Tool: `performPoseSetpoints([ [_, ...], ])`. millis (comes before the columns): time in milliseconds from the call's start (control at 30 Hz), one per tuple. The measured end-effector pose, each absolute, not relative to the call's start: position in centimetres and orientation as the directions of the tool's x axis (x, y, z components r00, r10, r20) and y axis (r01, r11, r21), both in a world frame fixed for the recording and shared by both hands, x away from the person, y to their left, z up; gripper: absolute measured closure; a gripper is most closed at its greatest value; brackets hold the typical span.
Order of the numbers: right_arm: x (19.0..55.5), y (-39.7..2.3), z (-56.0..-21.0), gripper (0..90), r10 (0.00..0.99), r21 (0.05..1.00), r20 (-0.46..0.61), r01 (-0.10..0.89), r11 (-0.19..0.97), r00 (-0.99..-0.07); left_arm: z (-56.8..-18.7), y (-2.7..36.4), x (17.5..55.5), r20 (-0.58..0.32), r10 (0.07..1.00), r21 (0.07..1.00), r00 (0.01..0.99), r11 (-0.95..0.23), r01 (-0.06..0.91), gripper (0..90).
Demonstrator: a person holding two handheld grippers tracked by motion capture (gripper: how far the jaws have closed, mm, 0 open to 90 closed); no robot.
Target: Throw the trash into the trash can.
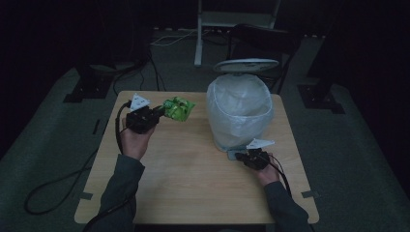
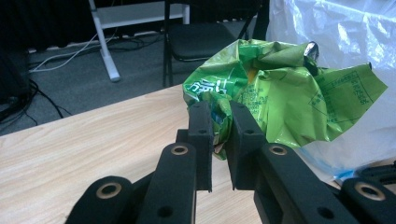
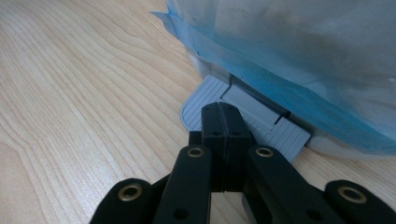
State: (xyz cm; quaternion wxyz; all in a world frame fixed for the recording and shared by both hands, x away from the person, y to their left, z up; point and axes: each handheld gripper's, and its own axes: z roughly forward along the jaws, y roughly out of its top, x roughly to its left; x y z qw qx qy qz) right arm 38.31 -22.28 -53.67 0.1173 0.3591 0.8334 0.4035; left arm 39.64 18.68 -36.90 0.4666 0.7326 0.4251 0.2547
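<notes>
**Lid up, wrapper in hand, drop still to come**

I judge the job about halfway through. The pedal bin (image 1: 239, 113), lined with a pale plastic bag, stands just ahead of my right hand-held gripper (image 1: 245, 155), and its lid (image 1: 246, 65) is tipped up, so the mouth is open. That part looks done.

My right hand-held gripper (image 3: 225, 116) has its jaws pressed together with nothing between them, the tips resting on the grey foot pedal (image 3: 243, 116) at the base of the bin. I take it that this pressure is what holds the lid raised, so this hand needs to stay put.

My left hand-held gripper (image 2: 219, 119) is pinching the crumpled green wrapper (image 2: 280, 93) by its near edge; most of the wrapper bulges out beyond the jaw tips. From the high view the wrapper (image 1: 178, 108) hangs clear of the counter (image 1: 193, 179), off the front of the left hand-held gripper (image 1: 159, 111) and well short of the bin's side.

What remains: carry the wrapper across and up over the rim, let go, then ease off the pedal so the lid falls shut.
</notes>
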Motion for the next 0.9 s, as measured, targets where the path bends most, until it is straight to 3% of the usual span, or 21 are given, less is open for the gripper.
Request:
performPoseSetpoints([
  [900,38.3,-22.3,-53.7,89.9,0.693,0.757,0.098,0.506,0.414,-0.714,-34.2,17.7,40.7,-0.004,0.843,0.914,0.538,-0.215,0.344,81.9],
])
